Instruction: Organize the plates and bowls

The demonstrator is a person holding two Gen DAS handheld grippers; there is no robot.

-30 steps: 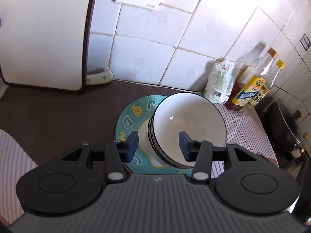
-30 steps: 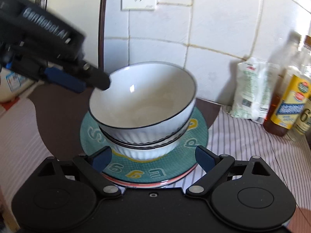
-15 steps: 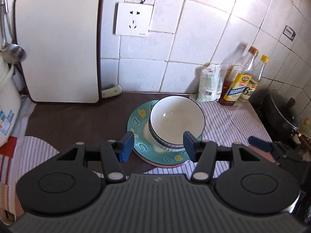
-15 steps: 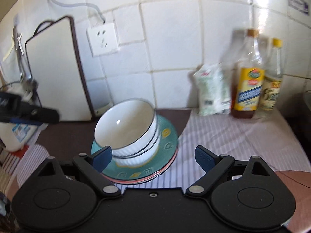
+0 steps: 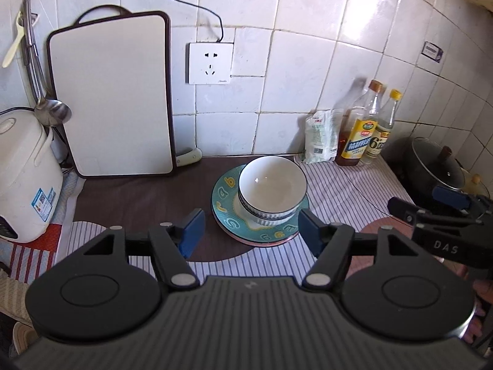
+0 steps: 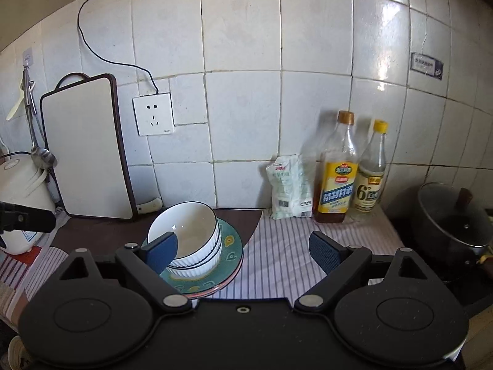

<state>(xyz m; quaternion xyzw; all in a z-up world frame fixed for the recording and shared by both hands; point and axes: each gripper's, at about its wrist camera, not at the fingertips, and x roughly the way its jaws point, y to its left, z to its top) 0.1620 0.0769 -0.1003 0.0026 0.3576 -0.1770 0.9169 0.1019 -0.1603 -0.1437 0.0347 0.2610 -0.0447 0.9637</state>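
Observation:
Stacked white bowls with dark rims (image 5: 272, 191) sit on a teal lettered plate (image 5: 223, 203), which lies on a pink-rimmed plate on the counter. The bowls (image 6: 188, 240) and the teal plate (image 6: 231, 246) also show in the right wrist view. My left gripper (image 5: 249, 231) is open and empty, held back from the stack and above the counter's front. My right gripper (image 6: 243, 251) is open and empty, back and to the right of the stack; it shows at the right edge of the left wrist view (image 5: 431, 209).
A white cutting board (image 5: 114, 95) leans on the tiled wall at left, beside a rice cooker (image 5: 24, 178) and hanging ladle (image 5: 50, 111). A white bag (image 6: 289, 185), two bottles (image 6: 337, 175) and a lidded black pot (image 6: 456, 219) stand at right. A striped cloth (image 6: 283, 256) covers the counter.
Both grippers have pulled back and up from the bowl stack, so the stack looks smaller and farther. The bowls and plates have stayed in place.

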